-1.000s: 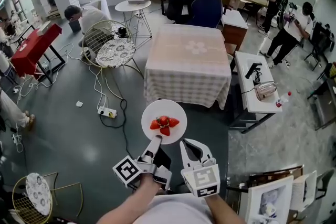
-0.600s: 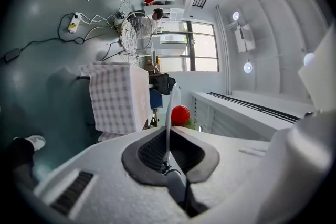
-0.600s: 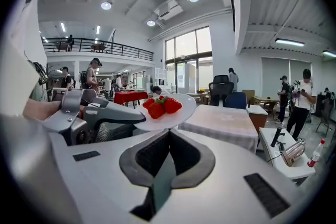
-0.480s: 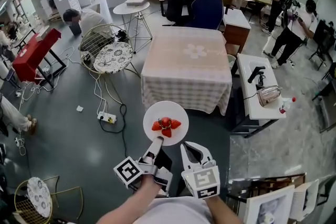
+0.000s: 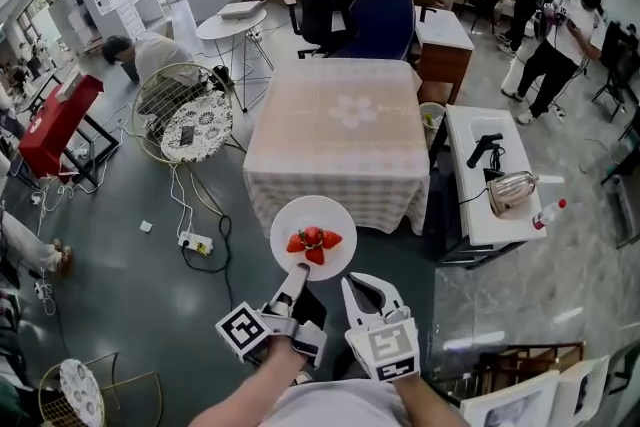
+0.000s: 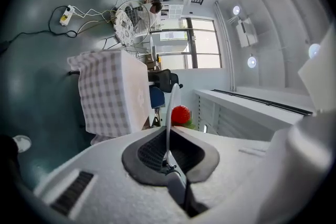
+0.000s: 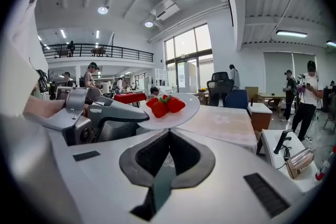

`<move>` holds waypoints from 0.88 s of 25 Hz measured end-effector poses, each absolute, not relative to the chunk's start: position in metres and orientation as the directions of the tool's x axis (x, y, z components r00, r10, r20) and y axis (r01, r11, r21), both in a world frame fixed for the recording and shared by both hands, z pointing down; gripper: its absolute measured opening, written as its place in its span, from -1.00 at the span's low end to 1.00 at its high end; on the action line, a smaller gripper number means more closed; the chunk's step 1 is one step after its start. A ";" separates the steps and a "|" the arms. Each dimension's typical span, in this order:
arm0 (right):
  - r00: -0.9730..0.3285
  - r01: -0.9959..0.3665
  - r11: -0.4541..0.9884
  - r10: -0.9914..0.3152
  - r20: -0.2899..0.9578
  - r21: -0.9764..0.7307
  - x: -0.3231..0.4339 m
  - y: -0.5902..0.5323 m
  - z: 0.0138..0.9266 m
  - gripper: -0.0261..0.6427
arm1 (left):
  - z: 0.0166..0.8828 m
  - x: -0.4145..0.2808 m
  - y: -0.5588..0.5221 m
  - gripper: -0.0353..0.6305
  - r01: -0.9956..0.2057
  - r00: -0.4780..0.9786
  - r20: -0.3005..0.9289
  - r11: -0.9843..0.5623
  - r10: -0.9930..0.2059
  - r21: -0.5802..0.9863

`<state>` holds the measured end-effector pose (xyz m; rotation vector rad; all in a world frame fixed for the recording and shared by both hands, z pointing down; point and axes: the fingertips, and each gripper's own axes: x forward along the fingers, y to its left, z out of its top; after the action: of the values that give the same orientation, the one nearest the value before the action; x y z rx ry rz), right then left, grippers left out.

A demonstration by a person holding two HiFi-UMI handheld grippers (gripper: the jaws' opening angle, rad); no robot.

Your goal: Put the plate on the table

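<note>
A white plate [image 5: 313, 233] with red strawberries [image 5: 313, 241] hangs level in the air just short of the table with the checked cloth [image 5: 340, 130]. My left gripper [image 5: 297, 273] is shut on the plate's near rim. In the left gripper view the plate [image 6: 170, 107] shows edge-on between the jaws of the left gripper [image 6: 169, 134], one strawberry [image 6: 180, 114] beside it and the table [image 6: 113, 93] beyond. My right gripper [image 5: 362, 287] hovers right of the left one, shut and holding nothing. The right gripper view shows the right gripper [image 7: 168, 134], the plate [image 7: 181, 113], the strawberries [image 7: 164, 104] and the left gripper [image 7: 105, 118].
A white side table [image 5: 490, 205] with a toaster [image 5: 508, 191] stands right of the checked table. Office chairs [image 5: 350, 5] stand behind it. A wire chair [image 5: 185, 115], cables and a power strip [image 5: 195, 243] lie on the floor at left. People stand at the back right.
The checked table has come a little closer and lower in the head view. The plate stays in the left gripper's grip; both grippers keep their places in the view.
</note>
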<state>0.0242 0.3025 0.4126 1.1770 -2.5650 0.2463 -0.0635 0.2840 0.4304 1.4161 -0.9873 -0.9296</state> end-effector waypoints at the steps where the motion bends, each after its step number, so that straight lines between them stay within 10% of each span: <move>1: -0.617 -0.760 0.649 -0.706 0.347 -0.030 0.029 0.295 0.413 -0.91 | 0.430 -0.057 0.276 -0.85 -0.068 0.344 -0.005 -0.030 -0.939 0.997; 22: -0.682 -0.716 0.692 -0.666 0.301 -0.092 0.076 0.216 0.411 -0.91 | 0.422 -0.008 0.204 -0.85 -0.145 0.314 0.027 -0.020 -0.949 0.989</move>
<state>0.0759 0.2157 0.4108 1.1059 -2.6588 0.2962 -0.0079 0.2038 0.4218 1.4466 -1.0716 -0.8927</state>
